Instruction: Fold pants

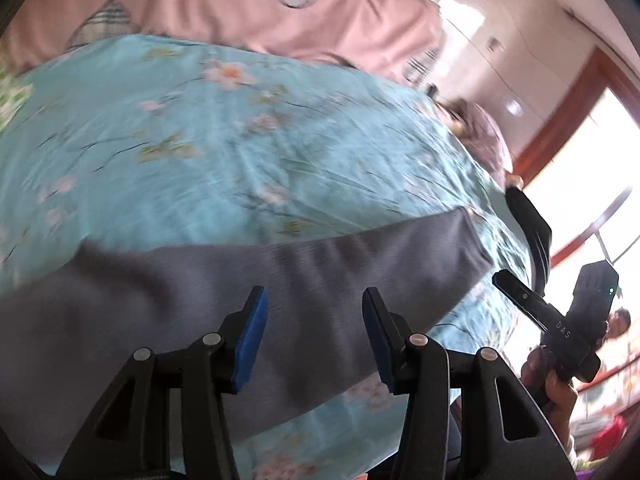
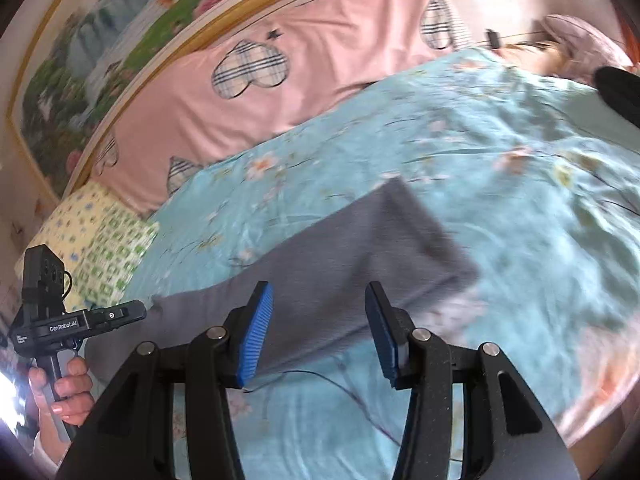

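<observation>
The pants (image 1: 248, 280) are plain grey, of a smooth, soft-looking cloth, and lie flat on a bed under a light blue sheet (image 1: 224, 152) printed with pale flowers. In the left wrist view they run as one long band from the lower left up to the right, ending in a straight, squared edge near the side of the bed. In the right wrist view the pants (image 2: 360, 256) show as a narrow strip that reaches away from the camera to that same squared end, with the sheet (image 2: 500, 184) bare on both sides. Both views are blurred, so seams, pockets or a waistband cannot be made out.

The left gripper (image 1: 315, 332) is above the grey cloth with its blue pads apart; nothing is between them and they do not touch the pants. The right gripper (image 2: 319, 330) is likewise parted and empty, over the near end of the strip. A hand (image 2: 66, 388) is seen around the left gripper's handle at the lower left of the right wrist view.

Behind the sheet lies a pink quilt (image 2: 288, 92) with checked heart patches, and a yellow-green pillow (image 2: 100, 240) lies at the left.
</observation>
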A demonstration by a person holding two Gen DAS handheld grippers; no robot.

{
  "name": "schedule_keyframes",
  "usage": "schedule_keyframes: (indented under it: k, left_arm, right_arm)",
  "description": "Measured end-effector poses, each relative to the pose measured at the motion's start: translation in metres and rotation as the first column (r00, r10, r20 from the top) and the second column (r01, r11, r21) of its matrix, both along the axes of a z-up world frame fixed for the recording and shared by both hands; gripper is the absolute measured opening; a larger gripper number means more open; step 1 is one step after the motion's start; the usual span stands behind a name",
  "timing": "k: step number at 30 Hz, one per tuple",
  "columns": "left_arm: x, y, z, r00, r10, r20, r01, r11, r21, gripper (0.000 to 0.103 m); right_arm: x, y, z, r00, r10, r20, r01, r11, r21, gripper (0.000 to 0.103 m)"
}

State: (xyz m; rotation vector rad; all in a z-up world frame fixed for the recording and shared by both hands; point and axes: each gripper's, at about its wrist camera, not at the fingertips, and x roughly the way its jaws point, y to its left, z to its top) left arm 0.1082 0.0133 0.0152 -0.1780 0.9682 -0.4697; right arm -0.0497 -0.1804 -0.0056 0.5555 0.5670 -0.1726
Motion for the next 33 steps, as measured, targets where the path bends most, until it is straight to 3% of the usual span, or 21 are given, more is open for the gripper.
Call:
schedule_keyframes:
  k: [8,17,23,27,28,29,33]
  left_arm:
    - [0.034,-0.062,-0.001,0.985,-0.166,-0.037,0.168,0.985,0.031,0.054]
    - [0.084,-0.118,-0.004,0.944,-0.308,-0.116,0.314,0.949,0.038,0.055]
    - [0.104,-0.153,-0.014,0.899,-0.412,-0.148,0.421,0.906,0.036,0.056]
    - [0.114,-0.182,-0.029,0.851,-0.489,-0.192,0.506,0.861,0.049,0.055]
    - [0.115,-0.187,-0.031,0.844,-0.498,-0.199,0.517,0.854,0.059,0.055]
    - [0.117,-0.192,-0.033,0.835,-0.509,-0.208,0.531,0.845,0.064,0.055]
    - [0.128,-0.215,-0.044,0.789,-0.556,-0.264,0.589,0.805,0.066,0.056]
  right_arm:
    - [-0.016,-0.032,-0.014,0.992,-0.116,-0.044,0.119,0.990,0.080,0.050]
    - [-0.016,-0.046,-0.026,0.983,-0.172,-0.066,0.181,0.968,0.176,0.050]
    - [-0.010,-0.055,-0.037,0.980,-0.189,-0.059,0.198,0.941,0.273,0.050]
    - [-0.008,-0.061,-0.044,0.980,-0.194,-0.047,0.199,0.925,0.323,0.048]
    - [-0.008,-0.061,-0.044,0.979,-0.195,-0.051,0.201,0.927,0.317,0.042]
    - [-0.008,-0.062,-0.045,0.978,-0.199,-0.056,0.206,0.928,0.310,0.029]
    - [-0.013,-0.067,-0.047,0.978,-0.188,-0.091,0.208,0.921,0.329,0.026]
